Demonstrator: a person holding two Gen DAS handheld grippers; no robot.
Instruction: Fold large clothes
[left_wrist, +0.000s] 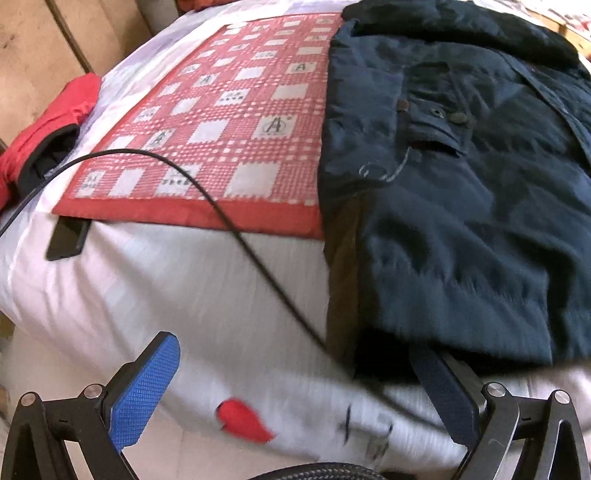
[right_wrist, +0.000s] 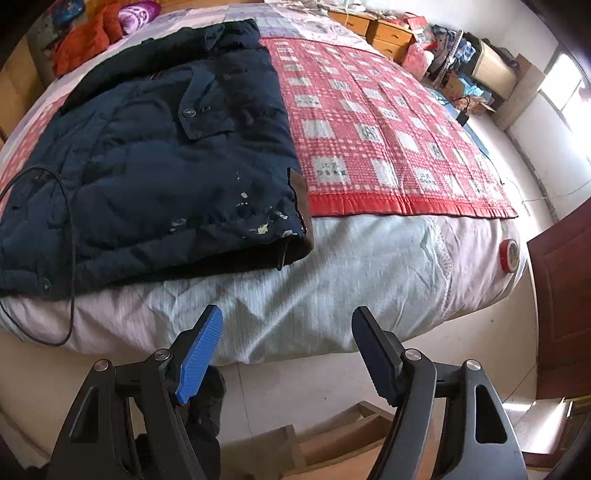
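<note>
A large dark navy padded jacket (left_wrist: 461, 206) lies flat on the bed, partly folded, its hem toward me. It also shows in the right wrist view (right_wrist: 159, 162), with white paint specks near its lower corner. My left gripper (left_wrist: 295, 384) is open, low at the bed's near edge; its right finger (left_wrist: 443, 391) sits just under the jacket's hem, its left finger over the white sheet. My right gripper (right_wrist: 288, 347) is open and empty, hovering off the bed's near edge, below and right of the jacket's corner.
A red checked mat (left_wrist: 221, 122) covers the white bed sheet (right_wrist: 369, 266). A black cable (left_wrist: 236, 229) trails across bed and jacket. A phone (left_wrist: 66, 240) lies by the mat's corner. Red tape roll (right_wrist: 509, 254) sits at the bed's right edge. Red clothes (left_wrist: 44, 125) lie left. A brown door (right_wrist: 561, 306) stands right.
</note>
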